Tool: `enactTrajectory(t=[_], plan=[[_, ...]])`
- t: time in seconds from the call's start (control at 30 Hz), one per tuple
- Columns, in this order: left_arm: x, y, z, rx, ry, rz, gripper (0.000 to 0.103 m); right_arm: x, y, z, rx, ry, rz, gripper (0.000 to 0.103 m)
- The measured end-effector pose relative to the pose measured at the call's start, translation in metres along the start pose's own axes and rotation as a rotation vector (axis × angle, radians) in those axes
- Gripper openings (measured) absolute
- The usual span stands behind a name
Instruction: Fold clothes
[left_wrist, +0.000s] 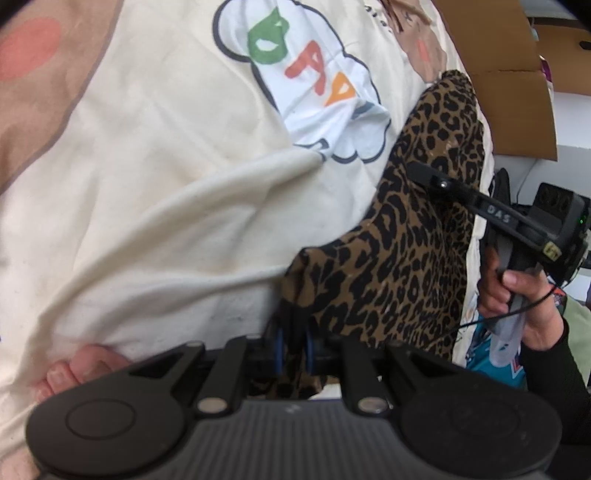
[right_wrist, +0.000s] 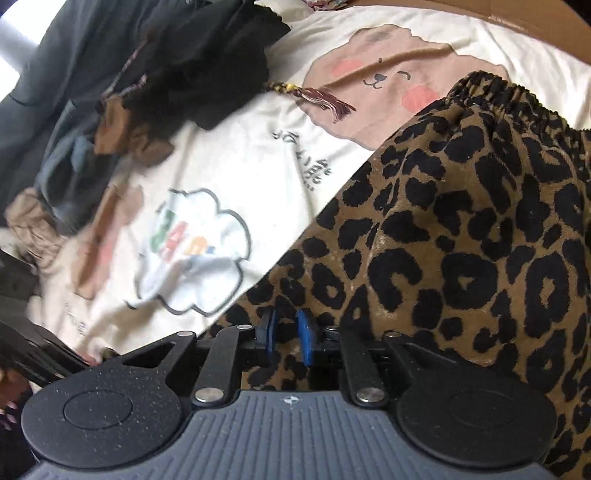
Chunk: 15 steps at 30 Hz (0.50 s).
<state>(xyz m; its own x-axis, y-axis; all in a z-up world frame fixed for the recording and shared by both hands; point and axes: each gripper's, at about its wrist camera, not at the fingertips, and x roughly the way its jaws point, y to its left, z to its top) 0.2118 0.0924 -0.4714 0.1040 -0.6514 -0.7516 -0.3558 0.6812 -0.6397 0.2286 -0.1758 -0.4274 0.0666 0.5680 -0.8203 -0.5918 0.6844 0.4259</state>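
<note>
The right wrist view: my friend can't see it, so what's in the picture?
A leopard-print garment with an elastic waistband lies on a cream bear-print sheet, and the right gripper has its blue pads slightly apart at the cloth's edge. Dark clothes are piled at the upper left.

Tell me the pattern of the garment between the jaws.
Leopard print, black on brown; clearest in the right wrist view.

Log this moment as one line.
task: fold clothes | left hand-held gripper: shut on leopard-print garment | right hand-held gripper: open, garment between pads | surface: cream printed sheet
</note>
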Motion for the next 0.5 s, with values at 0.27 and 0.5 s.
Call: enactTrajectory(t=[0.27,0.5], plan=[[0.003,-0.001,-0.001,0.001,0.004,-0.001,0.011,-0.009,0.021,0.004,-0.039,-0.051,0.062,0.019],[0.004,0.001,-0.001,0.000,0.005,-0.002,0.011,-0.002,0.005,-0.001,0.035,-0.036,0.072,0.021]])
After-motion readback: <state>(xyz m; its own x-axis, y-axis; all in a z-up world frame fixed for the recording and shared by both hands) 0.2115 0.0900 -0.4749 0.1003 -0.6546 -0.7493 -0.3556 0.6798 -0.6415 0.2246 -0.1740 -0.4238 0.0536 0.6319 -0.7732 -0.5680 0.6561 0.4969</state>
